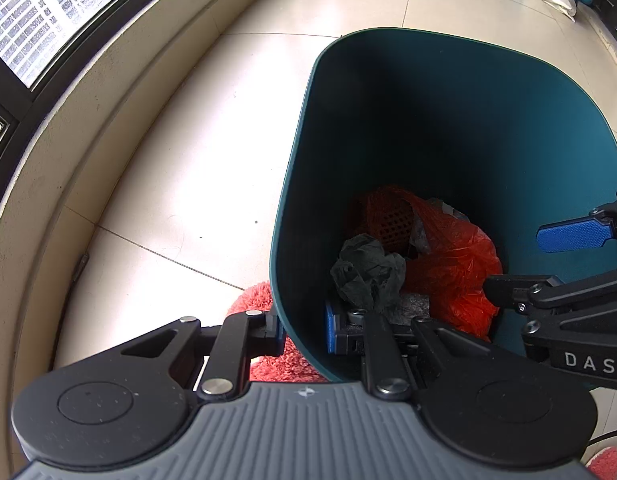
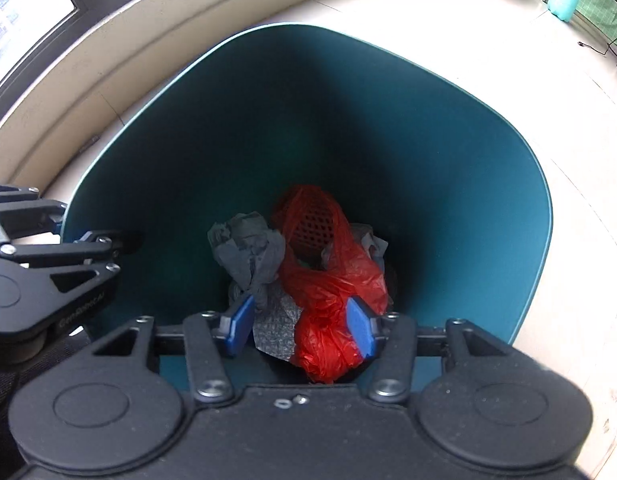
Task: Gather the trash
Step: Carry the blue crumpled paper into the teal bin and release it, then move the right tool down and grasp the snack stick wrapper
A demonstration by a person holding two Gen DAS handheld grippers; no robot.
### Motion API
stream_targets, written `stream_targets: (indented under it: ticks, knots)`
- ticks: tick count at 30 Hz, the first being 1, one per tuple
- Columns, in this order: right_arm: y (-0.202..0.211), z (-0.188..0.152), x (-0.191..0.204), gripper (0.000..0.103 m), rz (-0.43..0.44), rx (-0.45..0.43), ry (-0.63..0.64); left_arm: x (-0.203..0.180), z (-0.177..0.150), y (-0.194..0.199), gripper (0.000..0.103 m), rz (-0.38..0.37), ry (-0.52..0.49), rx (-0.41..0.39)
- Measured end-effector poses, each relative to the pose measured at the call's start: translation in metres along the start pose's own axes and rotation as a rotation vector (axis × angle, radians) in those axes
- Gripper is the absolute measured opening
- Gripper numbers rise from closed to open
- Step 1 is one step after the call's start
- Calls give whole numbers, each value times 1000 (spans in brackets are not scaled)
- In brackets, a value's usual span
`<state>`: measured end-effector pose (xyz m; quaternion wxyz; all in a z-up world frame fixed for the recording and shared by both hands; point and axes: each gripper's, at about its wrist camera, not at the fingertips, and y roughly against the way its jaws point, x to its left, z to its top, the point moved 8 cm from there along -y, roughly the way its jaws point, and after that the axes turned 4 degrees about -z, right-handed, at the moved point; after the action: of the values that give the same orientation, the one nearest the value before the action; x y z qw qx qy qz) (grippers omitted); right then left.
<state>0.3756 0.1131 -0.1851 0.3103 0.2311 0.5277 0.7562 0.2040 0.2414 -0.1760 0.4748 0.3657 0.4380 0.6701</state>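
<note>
Ahead of both my pairs of fingers stands the teal bin (image 2: 448, 184), its open mouth filling most of what I see, on a pale tiled floor (image 1: 180, 152) beside a curved window sill (image 1: 88, 92). My left gripper (image 1: 304, 330) straddles the bin's near wall, one finger outside and the other inside, pressed onto the wall so that I am pinching its rim. Just outside that wall, under my left fingers, lies a fluffy red mat (image 1: 276, 360). At the bottom of the bin, beyond my fingertips, sits the trash: a red plastic bag (image 2: 328, 288) with a mesh piece showing through it, a crumpled dark grey wad (image 2: 248, 248) touching its left side, and a flat grey patterned scrap (image 2: 274, 328) below them. My right gripper (image 2: 302, 326) hangs over the bin's mouth with its blue pads (image 2: 240, 326) spread apart, nothing between them.
</note>
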Motion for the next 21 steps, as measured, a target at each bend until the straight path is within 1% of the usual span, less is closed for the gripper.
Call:
stream_targets:
  ticks: [6,10,15,18,21]
  knots:
    - [44,-8,-14,57,51,-71,-14,-1,1,0,18,3,3,3]
    - [77,-21,-35,58,72,-126,-52,-2,1,-1,18,6,6,5]
    - [98,-32,-68,62,50,-179,-125,-3,1,0,17,10,5,6]
    - [106,-48,-96,63,26,-181,-193,-3,2,0,17,13,4,6]
    - [101,-67,-128,63,7,-171,-280,-4,1,0,17,21,-1,5]
